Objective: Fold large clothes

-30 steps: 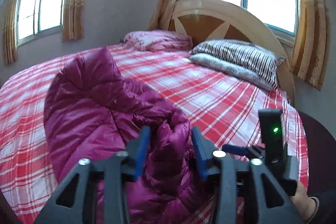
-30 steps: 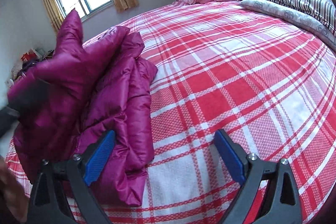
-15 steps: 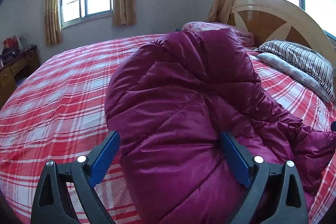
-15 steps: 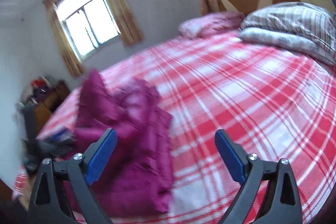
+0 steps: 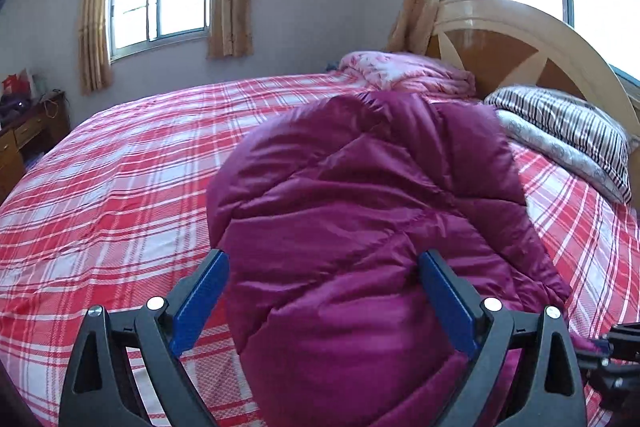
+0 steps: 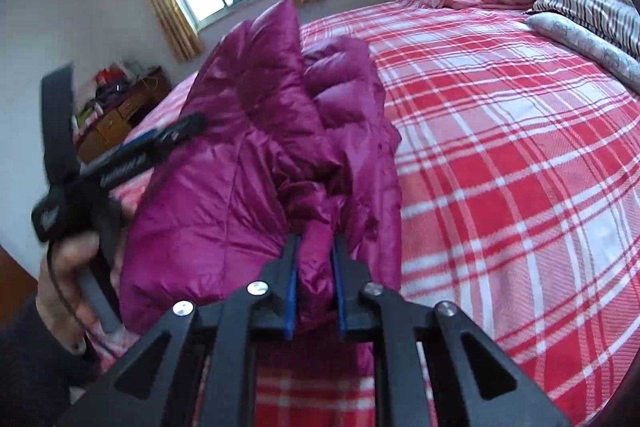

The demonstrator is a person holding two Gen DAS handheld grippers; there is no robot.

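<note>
Right gripper [image 6: 314,259] closing, pinching magenta puffer jacket [image 6: 248,163] | left gripper [image 5: 322,281] wide, straddling it | plaid bed [image 5: 120,167]

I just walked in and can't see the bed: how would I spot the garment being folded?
Find the big bed with the red plaid sheet. On it lies a bunched magenta puffer jacket, shiny and quilted, unlike the pale pink quilt and striped pillow by the headboard.

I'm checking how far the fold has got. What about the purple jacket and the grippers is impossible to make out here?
- Purple jacket, left wrist view: near hem cut off by the bottom edge; its own bulk hides the sleeves.
- Right gripper, closing: fabric fold between the pads hides which part is pinched.
- Left gripper, right wrist view: motion-blurred.
</note>
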